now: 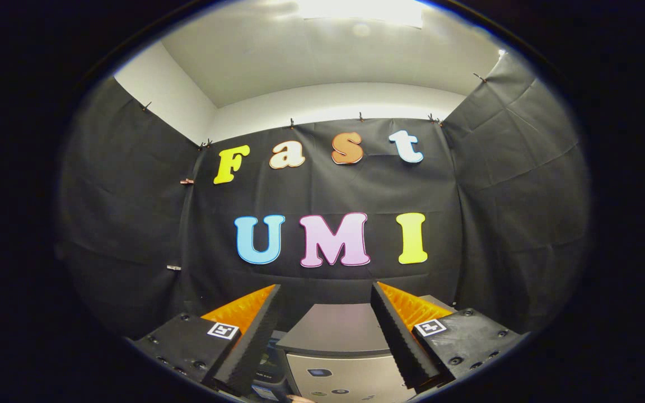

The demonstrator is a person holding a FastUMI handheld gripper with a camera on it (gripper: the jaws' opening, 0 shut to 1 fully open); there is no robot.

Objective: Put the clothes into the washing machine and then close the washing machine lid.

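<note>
My gripper (325, 294) is open, its two black fingers (255, 330) with orange backing spread wide and nothing between them. Below and between the fingers sits the washing machine (336, 347), a grey box whose flat dark lid (331, 327) lies down. Its pale front panel with small round buttons faces me low down. The gripper hangs above and in front of the machine, apart from it. No clothes can be seen.
Black cloth walls close the booth on three sides beyond the machine. A dark object with a label (269, 378) stands to the machine's left, under the left finger. A fingertip of a person (300, 398) peeks in at the very bottom.
</note>
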